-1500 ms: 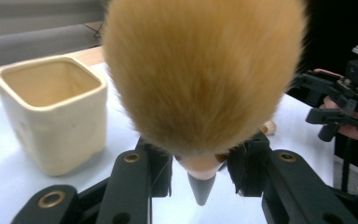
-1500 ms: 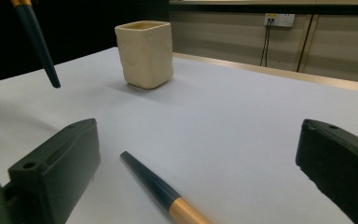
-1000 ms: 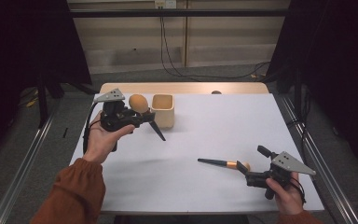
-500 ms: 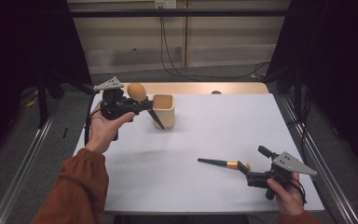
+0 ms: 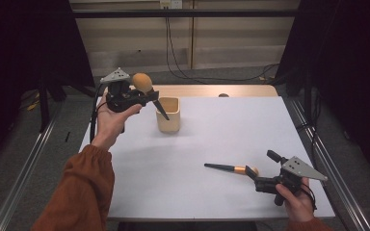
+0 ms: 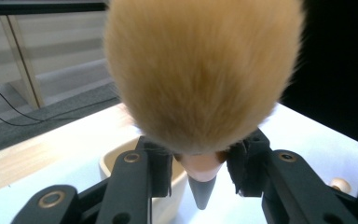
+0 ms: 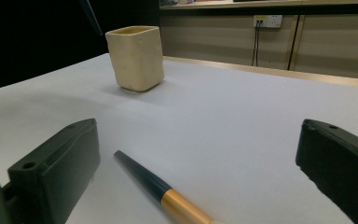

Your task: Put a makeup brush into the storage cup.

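My left gripper (image 5: 147, 96) is shut on a make-up brush with a fluffy tan head (image 5: 142, 82). The brush's dark handle (image 5: 163, 110) slants down over the mouth of a cream square cup (image 5: 168, 120). In the left gripper view the pads (image 6: 161, 168) pinch the brush just below its head (image 6: 200, 70), with the cup's rim (image 6: 116, 161) beneath. A second brush (image 5: 226, 168), dark handle with a gold band, lies on the white table. My right gripper (image 5: 260, 163) rests open at the brush's head end. In the right gripper view that brush's handle (image 7: 154, 184) lies between the spread jaws.
The white table top (image 5: 231, 125) has a bare wooden strip (image 5: 212, 90) along its far edge. Dark curtains hang at both sides, and cables run over the floor behind. The cup (image 7: 135, 58) stands far left of my right gripper (image 7: 198, 135).
My left hand has risen and moved right with the tan brush, bringing its handle tip from beside the cup to over it. The right hand and the lying brush have stayed put.
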